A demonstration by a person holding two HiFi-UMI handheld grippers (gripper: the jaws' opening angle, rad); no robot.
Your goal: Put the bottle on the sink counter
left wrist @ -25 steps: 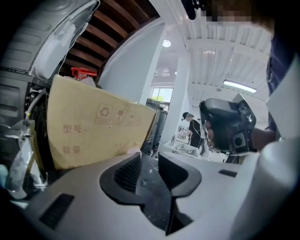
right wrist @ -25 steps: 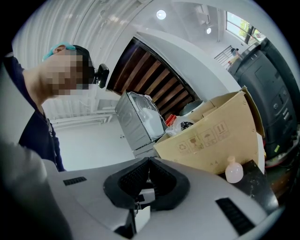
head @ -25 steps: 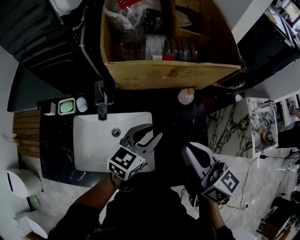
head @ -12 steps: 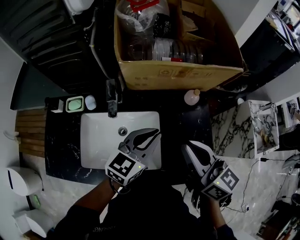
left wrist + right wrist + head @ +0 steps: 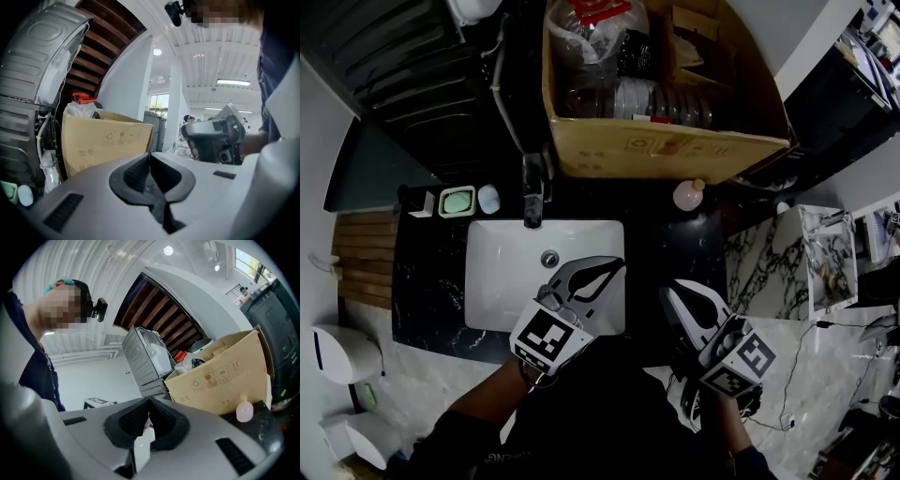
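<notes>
White sink (image 5: 502, 281) in a black, pale-veined counter (image 5: 427, 291); brown cardboard box (image 5: 666, 150); pinkish-white bottle (image 5: 687, 195)

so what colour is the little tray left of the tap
Pale green tray with a white rim; head view shows it best.
</notes>
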